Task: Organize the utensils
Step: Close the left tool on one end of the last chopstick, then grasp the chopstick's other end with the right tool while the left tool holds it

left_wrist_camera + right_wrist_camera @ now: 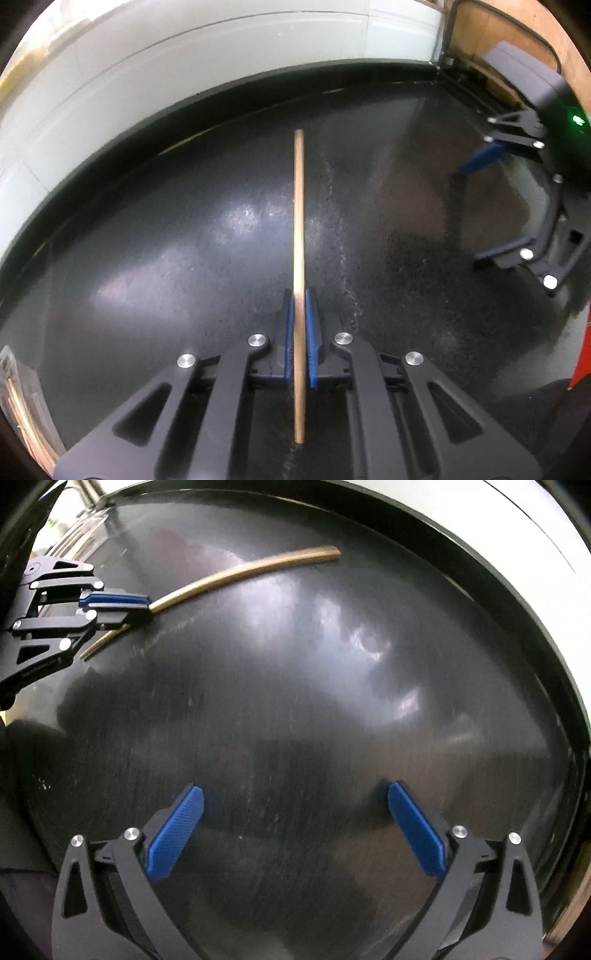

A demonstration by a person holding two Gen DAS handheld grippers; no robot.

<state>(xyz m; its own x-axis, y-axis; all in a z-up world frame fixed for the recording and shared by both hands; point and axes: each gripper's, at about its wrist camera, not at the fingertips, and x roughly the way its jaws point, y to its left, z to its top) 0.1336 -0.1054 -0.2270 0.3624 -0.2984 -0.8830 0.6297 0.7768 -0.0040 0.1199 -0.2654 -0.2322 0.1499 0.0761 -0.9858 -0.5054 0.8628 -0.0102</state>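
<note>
The left wrist view is looking forward and steeply down along the left gripper [299,295], close over a dark countertop [166,258], facing a pale wall [184,55] along the top of the frame. The right wrist view is looking straight down past the right gripper [295,797] at the same countertop [295,683]. Both views are sharing that surface and a wooden stick [299,206], seen again at upper left [258,566]. Each view is catching the other gripper at its edge.
</note>
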